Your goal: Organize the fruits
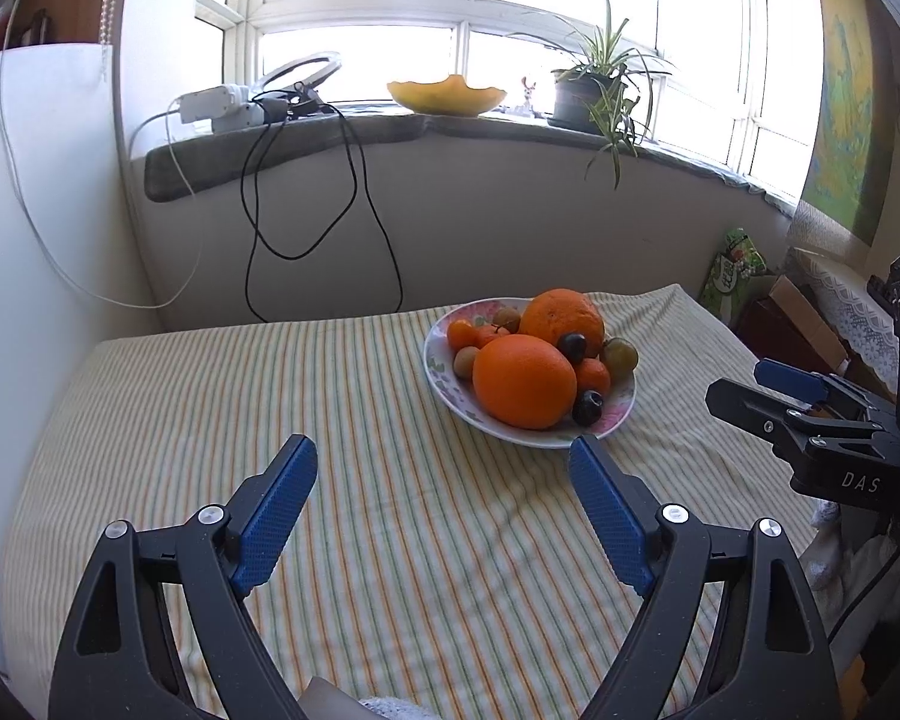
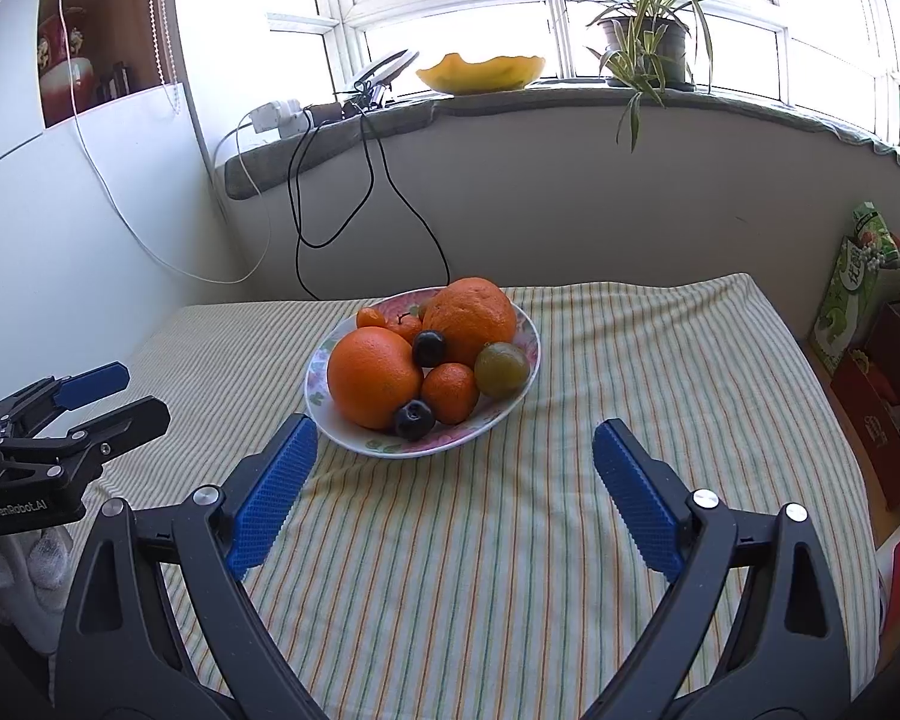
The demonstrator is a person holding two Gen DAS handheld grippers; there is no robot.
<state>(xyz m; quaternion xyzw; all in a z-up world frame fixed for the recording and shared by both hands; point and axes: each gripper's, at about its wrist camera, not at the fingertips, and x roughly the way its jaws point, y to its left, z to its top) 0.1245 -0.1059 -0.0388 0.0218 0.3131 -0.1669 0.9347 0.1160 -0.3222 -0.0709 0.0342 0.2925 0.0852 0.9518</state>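
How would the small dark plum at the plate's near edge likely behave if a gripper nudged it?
The small dark plum looks round and glossy, so it would probably roll or slip. It sits by the floral plate rim, so it might tumble onto the striped cloth.

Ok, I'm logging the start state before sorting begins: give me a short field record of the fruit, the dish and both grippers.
dish: floral plate on the striped tablecloth
fruit: two large oranges, small mandarins, two dark plums, one green fruit, all piled on the plate
left gripper: open, empty, short of the plate
right gripper: open, empty, short of the plate
windowsill: yellow bowl, potted plant
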